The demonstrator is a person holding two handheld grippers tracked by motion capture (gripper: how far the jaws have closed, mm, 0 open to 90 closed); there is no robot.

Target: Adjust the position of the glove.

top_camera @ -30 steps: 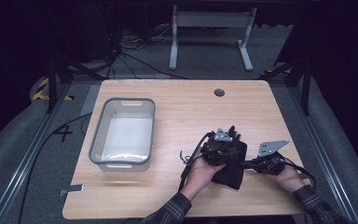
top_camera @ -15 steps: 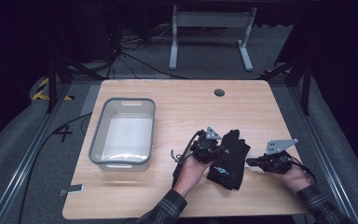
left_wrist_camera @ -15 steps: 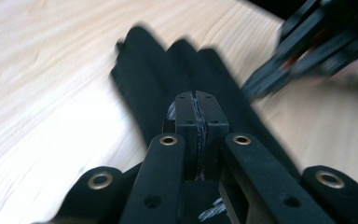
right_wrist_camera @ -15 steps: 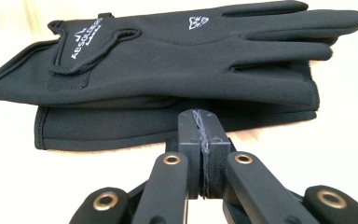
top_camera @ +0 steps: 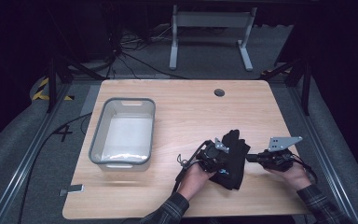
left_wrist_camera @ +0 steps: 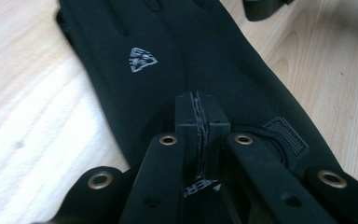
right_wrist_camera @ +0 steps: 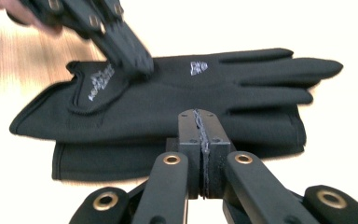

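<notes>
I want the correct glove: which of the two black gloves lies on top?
The top glove, with pale logos showing; the left hand-held gripper touches it. The bottom glove lies under it.

Your left claw (top_camera: 224,150) came down onto the black gloves (top_camera: 235,156), its jaws closing the last bit until they met, tips resting on the top glove with no fabric visibly between them. Your right claw (top_camera: 251,158) slid out to the right and now sits just beside the gloves' edge.
</notes>
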